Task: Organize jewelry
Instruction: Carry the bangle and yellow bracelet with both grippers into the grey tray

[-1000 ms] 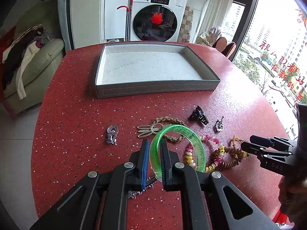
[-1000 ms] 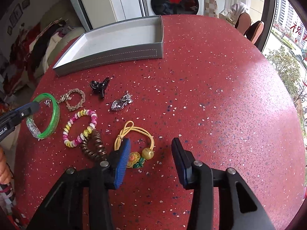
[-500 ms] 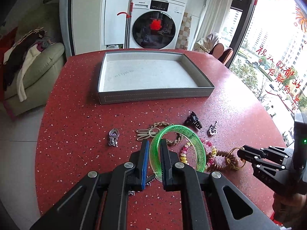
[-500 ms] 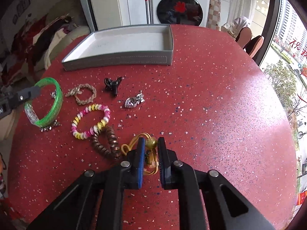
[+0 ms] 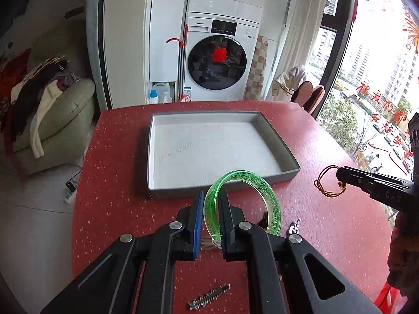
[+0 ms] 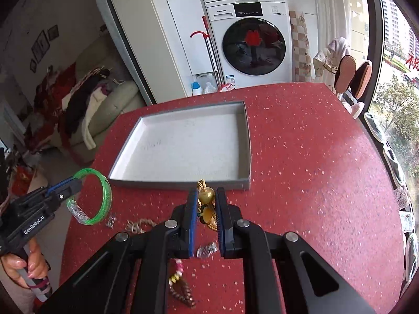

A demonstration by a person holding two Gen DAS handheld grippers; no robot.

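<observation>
My left gripper [image 5: 211, 194] is shut on a translucent green bangle [image 5: 252, 183], held upright above the red table just short of the grey tray [image 5: 278, 141]. In the right wrist view the left gripper [image 6: 78, 181] and its bangle [image 6: 106, 196] hang at the left, off the tray's near-left corner. My right gripper [image 6: 206, 191] is shut on a yellow cord hair tie with a gold bead [image 6: 207, 195], lifted in front of the tray's [image 6: 247, 144] near wall. The left wrist view shows the right gripper [image 5: 338, 174] with the cord loop [image 5: 326, 183] dangling. Nothing lies in the tray.
Loose pieces lie on the table below the grippers: a silver charm [image 5: 209, 297], a braided bracelet [image 6: 138, 226], a silver clip [image 6: 207, 250], a beaded bracelet [image 6: 176, 272] and a brown coil tie [image 6: 186, 296]. A washing machine [image 5: 217, 62] and a sofa [image 5: 60, 115] stand beyond the table.
My right gripper closed on the yellow hair tie and lifted it off the table. Both grippers rose and moved toward the tray, the left still gripping the green bangle.
</observation>
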